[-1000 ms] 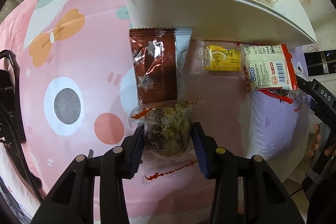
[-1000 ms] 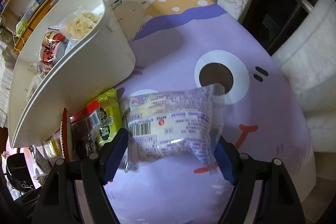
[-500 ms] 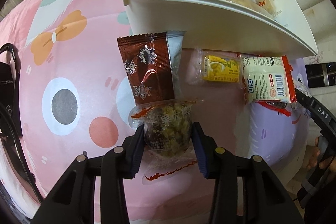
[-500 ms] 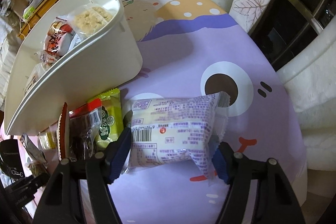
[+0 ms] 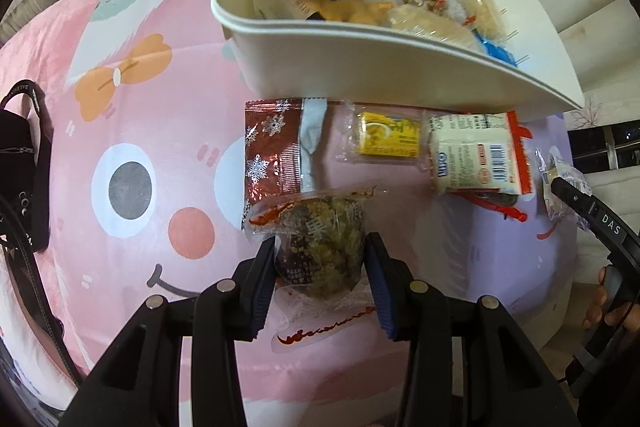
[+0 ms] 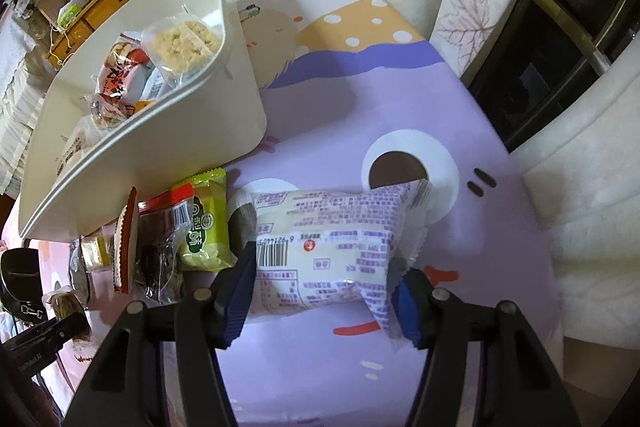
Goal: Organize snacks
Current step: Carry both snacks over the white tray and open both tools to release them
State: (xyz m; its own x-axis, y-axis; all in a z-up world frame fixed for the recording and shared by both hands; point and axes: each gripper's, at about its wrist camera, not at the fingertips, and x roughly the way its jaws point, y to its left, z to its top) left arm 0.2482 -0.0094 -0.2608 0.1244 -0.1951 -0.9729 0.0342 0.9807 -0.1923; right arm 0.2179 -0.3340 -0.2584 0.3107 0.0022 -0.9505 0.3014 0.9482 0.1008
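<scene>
On the pink-and-purple cartoon-print surface (image 5: pixel 132 87), the left tool (image 5: pixel 322 263) pinches a clear-wrapped dark nut cake (image 5: pixel 320 247), the right tool (image 6: pixel 324 291) a white purple-printed bun packet (image 6: pixel 328 251); both now lifted higher beside the white plastic bin (image 5: pixel 360 67)

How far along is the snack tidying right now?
Partway. Several packets already lie in the white bin. The left gripper holds a clear-wrapped nut snack; the right gripper holds a white bun packet. Brown packet, yellow packet and others remain outside.

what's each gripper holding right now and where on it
Left hand-held gripper pinches the clear nut-cake packet across its sides. Right hand-held gripper clamps the white purple-print pastry pack by its two ends.
</scene>
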